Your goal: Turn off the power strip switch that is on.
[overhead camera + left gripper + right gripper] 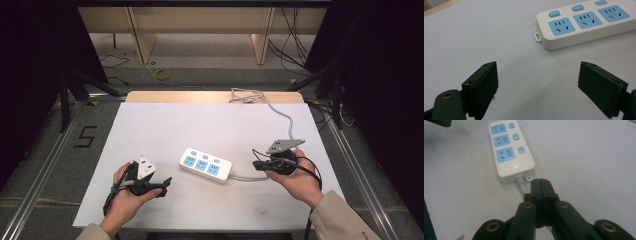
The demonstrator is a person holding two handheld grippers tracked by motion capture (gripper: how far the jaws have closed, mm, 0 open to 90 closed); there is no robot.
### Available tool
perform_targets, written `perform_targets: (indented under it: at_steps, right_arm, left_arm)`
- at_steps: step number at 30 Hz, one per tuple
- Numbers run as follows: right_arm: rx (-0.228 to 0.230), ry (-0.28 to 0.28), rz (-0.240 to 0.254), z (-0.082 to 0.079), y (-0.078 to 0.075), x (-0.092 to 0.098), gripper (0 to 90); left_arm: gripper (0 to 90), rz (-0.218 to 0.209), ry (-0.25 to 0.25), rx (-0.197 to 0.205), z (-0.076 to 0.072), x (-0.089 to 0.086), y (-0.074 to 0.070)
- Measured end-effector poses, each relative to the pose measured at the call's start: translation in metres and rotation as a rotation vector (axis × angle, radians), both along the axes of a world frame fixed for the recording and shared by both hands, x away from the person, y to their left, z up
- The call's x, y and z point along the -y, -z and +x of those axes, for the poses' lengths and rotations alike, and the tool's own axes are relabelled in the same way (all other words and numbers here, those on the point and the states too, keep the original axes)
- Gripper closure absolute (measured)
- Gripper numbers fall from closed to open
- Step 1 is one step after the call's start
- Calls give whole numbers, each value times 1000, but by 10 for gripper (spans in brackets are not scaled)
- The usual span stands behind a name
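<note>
White bench [150,125]: my left gripper [165,183], near the front-left corner, jaws apart, faces the power strip [206,165] lying mid-bench; my right gripper [256,165], jaws together and empty, sits beside its cord [245,177], probably ready to steady it.

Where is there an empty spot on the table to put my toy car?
The wide white stretch of table behind the power strip is bare. It is crowded in front, between the left gripper, the strip and the right gripper.

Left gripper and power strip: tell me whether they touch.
Apart. The left gripper view shows the open left gripper with bare table between its jaws and the power strip.
</note>
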State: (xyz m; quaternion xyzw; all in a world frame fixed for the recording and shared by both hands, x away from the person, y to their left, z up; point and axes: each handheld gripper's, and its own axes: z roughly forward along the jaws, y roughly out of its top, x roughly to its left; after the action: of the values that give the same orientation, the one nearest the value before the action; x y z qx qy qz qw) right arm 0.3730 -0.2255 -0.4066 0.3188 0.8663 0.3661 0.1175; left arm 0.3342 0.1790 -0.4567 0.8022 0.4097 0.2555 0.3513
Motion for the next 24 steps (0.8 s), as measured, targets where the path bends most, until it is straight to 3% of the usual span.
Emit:
perform_targets:
  at_steps: [24]
  right_arm:
    - [-4, -19, -12, 9, -2, -13, 900]
  left_arm:
    - [161, 3, -1, 0, 0, 0, 0]
